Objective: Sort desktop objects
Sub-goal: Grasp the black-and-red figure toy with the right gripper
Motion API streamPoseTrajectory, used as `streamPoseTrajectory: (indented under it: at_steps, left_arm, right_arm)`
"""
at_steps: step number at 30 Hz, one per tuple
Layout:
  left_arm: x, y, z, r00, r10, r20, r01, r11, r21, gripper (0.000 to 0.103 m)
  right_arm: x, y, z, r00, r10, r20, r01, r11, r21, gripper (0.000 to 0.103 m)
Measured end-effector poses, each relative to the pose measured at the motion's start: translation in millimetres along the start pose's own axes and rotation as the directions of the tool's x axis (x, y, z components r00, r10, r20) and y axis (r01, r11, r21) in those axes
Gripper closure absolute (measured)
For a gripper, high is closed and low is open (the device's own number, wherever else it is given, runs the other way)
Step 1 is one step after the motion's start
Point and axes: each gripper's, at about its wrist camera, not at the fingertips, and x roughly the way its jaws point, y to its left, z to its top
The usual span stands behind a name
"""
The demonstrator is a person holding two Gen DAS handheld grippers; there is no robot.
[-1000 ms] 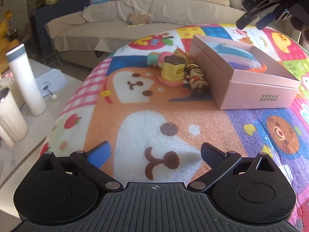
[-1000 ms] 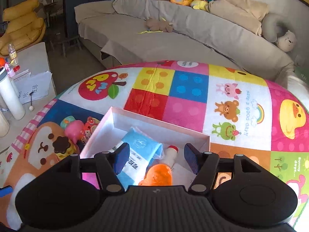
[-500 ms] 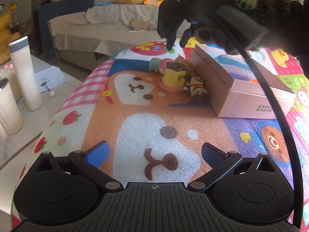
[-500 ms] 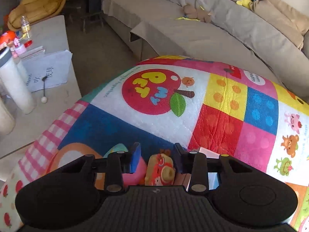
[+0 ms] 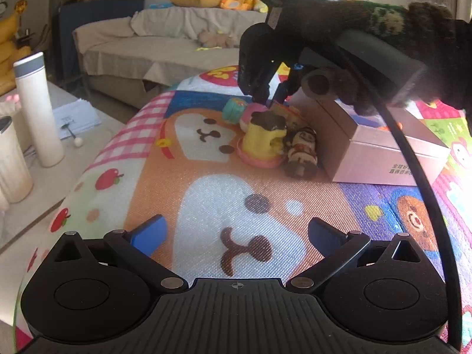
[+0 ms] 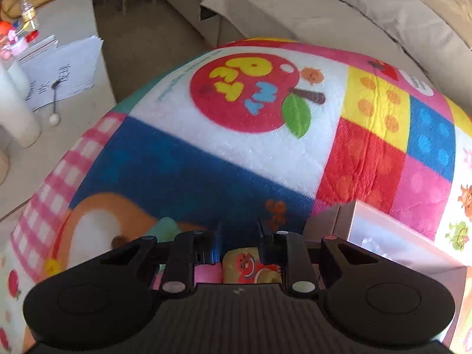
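— Left wrist view first: what did it show of your grippers?

— Low in that frame my left gripper (image 5: 236, 230) hung released, jaws wide apart with only the mat (image 5: 206, 206) between them. At the upper middle my right gripper (image 5: 270, 97) pointed steeply down into the toy cluster, its fingers drawn close together at a small orange toy (image 5: 287, 112) half hidden behind the others. My gloved hand (image 5: 398, 44) filled the upper right, with a black cable (image 5: 413, 162) running down the right side.

— And the right wrist view?

— Blurred, but the jaws were clenched on that toy (image 6: 250, 265), which sat between the fingers at the bottom centre of the frame. It was orange and yellow with a red cartoon face. Something pink (image 6: 206, 274) lay just left of it, under the left finger.

— Where were the other things?

— In the left view, a yellow cup toy (image 5: 265, 141) with a brown top stood on a pink base at the centre. A brown figure (image 5: 301, 153) leaned just right of it, touching the box (image 5: 383, 153). A teal toy (image 5: 234, 110) and a pink one (image 5: 250, 112) lay behind the yellow cup, near my right fingertips.

— And the box?

— Pink, open on top, at the right of centre, partly covered by my hand. I could not make out its contents from either view. Its corner (image 6: 354, 221) also showed at the right of the right wrist frame.

— Anything off the mat?

— A white bottle (image 5: 38, 109) and papers (image 5: 75, 116) stood on a table at the left edge.
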Motion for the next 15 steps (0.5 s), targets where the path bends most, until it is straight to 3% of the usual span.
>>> streamPoseTrajectory:
  at_steps: [5,9,11,15]
  left_arm:
    - [-0.3,-1.6,-0.4,1.0,0.004,-0.008,-0.004,1.0,0.011,0.0]
    - [-3.1,-5.1,-2.4,1.0,0.025,-0.017,-0.025,0.999,0.032,0.0]
    - [-5.2,-5.9,-4.4,0.999,0.043,-0.017,-0.043,0.999,0.032,0.0]
    - [-11.3,-1.7,-7.7,0.997,0.079,-0.02,-0.078,0.997,0.005,0.0]
  right_arm:
    - [-26.3,10.9,-45.8,0.992,0.117,-0.042,-0.118,0.993,-0.025,0.082]
    - [-52.1,18.3,-86.6,0.969,0.227,-0.097,-0.231,0.972,-0.035,0.082]
    - [-82.1,16.6,-108.9,0.977,0.213,-0.015,-0.213,0.975,-0.065,0.081]
    - [-131.0,7.6,-156.2,0.973,0.14,0.182,-0.113,0.982,-0.152,0.066]
